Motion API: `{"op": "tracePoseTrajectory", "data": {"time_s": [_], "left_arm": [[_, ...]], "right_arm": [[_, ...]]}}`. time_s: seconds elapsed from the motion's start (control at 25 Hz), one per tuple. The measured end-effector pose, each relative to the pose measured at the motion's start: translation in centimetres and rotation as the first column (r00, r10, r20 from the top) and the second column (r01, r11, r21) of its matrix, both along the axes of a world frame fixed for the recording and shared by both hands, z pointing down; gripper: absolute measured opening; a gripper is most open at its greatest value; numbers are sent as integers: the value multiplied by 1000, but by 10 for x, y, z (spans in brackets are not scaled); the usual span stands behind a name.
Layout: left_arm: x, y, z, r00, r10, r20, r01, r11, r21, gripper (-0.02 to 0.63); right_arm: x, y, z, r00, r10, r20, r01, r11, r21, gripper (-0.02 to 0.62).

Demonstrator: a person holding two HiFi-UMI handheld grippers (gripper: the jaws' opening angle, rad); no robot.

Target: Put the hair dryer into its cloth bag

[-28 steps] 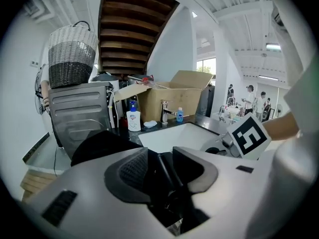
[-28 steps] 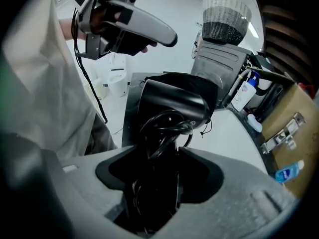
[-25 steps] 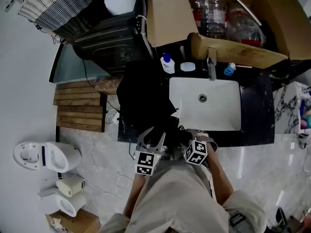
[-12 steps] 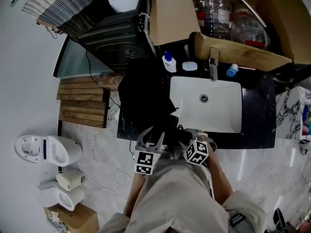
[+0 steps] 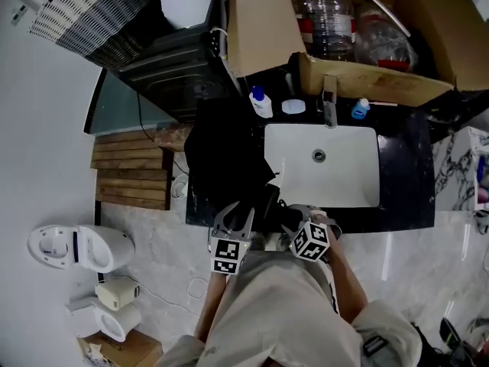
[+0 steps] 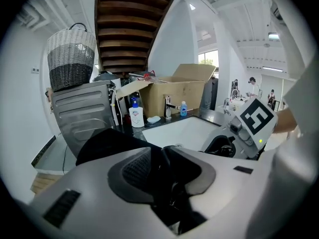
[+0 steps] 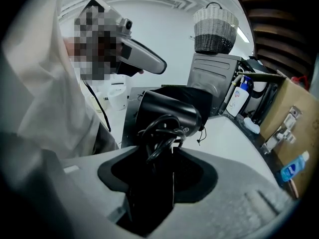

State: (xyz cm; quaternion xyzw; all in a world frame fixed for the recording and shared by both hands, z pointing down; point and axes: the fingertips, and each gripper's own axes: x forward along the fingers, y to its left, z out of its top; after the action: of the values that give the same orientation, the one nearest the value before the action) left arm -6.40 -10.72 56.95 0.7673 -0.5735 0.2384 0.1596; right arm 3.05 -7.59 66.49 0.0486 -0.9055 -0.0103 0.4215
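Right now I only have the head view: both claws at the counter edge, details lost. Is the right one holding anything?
Observer: Yes. In the right gripper view the right claw is shut on the hair dryer; it has just been closing.
Operator: Cord dangling?
Observer: No, the cord is bundled in loops just beyond the claw.
Operator: Left claw?
Observer: The left claw has just been closing too, on black fabric that looks like an edge of the cloth bag.
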Motion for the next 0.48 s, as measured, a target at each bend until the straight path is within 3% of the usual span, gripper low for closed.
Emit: {"op": "tracePoseTrajectory", "data": {"time_s": [0.16,0.48], "left_arm": [[-13,-5,13,998,32,45,-31,999,-10,58],[-36,-12,40,988,134,80,-129,990,-57,57]], "right_arm": [[-2,-1,-1,1000,21,1,-21,1000,6,199],[-6,-4,-3,993,120,-10,-120,993,13,196]]}}
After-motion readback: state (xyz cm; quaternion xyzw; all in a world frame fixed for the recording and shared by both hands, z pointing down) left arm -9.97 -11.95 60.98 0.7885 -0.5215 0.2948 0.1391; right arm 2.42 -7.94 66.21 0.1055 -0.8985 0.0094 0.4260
